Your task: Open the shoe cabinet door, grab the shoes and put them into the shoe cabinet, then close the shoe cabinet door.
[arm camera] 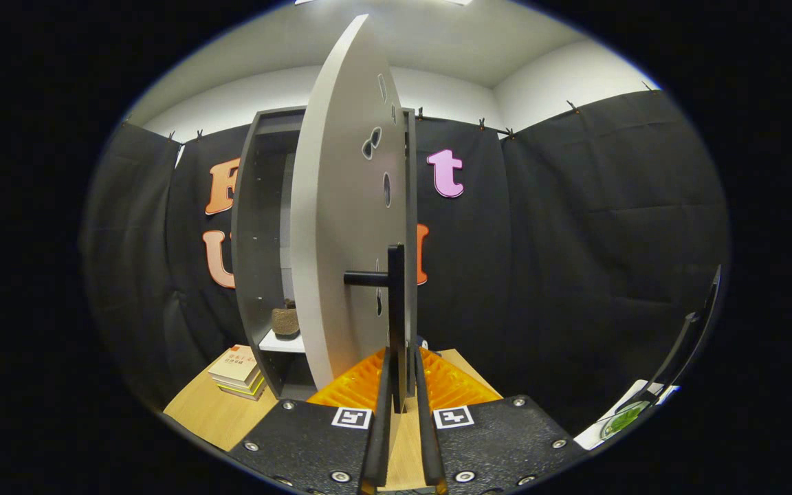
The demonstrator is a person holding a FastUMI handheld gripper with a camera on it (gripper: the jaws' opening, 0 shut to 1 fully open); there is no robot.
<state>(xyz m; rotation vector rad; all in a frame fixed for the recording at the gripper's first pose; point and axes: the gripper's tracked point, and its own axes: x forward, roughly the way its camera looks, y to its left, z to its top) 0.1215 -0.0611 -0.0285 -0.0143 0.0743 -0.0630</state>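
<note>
1. Gripper view: the gripper [399, 385] is clamped on the black bar handle [396, 323] of the grey shoe cabinet door [341, 227], which stands ajar.
2. A brown shoe [285, 321] sits on the shelf [284, 342] inside the shoe cabinet [251, 227].
3. Stacked books [236, 371] lie on the wooden table [207, 412] beside it.

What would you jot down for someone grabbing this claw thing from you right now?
Claw: both fingers closed on the black door handle, gripping its vertical bar.
Cabinet door: swung partly open, seen nearly edge-on, just ahead of the fingers.
Shoe cabinet: a brownish shoe sits on the shelf inside; whether a second one is in, I cannot tell.
Stack of books lies on the table left of the cabinet.
Done, apparently: door opened, shoe in.
Left: swing the door fully shut, then let go.
</note>
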